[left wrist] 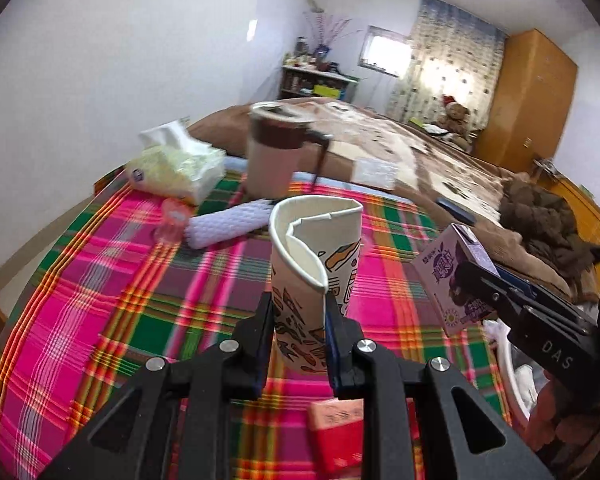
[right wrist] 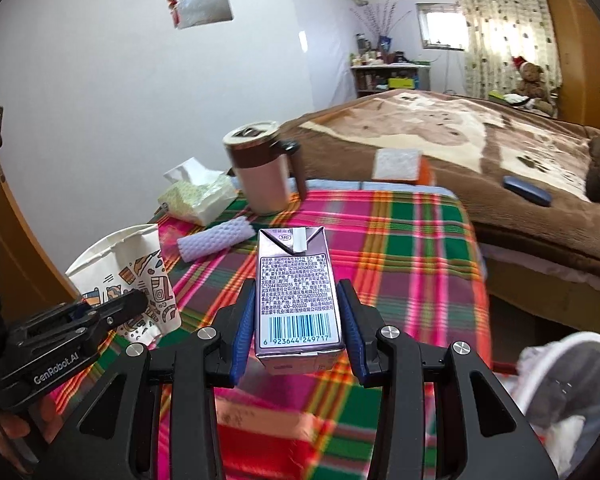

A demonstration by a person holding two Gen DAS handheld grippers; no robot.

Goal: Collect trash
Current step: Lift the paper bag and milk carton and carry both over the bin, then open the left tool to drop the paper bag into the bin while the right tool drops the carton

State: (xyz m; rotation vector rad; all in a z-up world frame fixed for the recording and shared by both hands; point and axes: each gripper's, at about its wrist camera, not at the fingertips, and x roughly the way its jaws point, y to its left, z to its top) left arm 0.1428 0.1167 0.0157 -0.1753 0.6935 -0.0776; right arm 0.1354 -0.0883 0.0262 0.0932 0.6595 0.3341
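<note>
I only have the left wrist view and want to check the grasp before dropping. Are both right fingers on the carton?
Observer: Yes. The right gripper has one blue-padded finger on each side of the carton, which is upright.
Operator: Which face is toward that camera?
Observer: The barcode face, with fine print above it.
Operator: I barely see the bin. Where is it?
Observer: The white bin is at the lower right of the carton, past the table edge, with white scraps inside.
</note>
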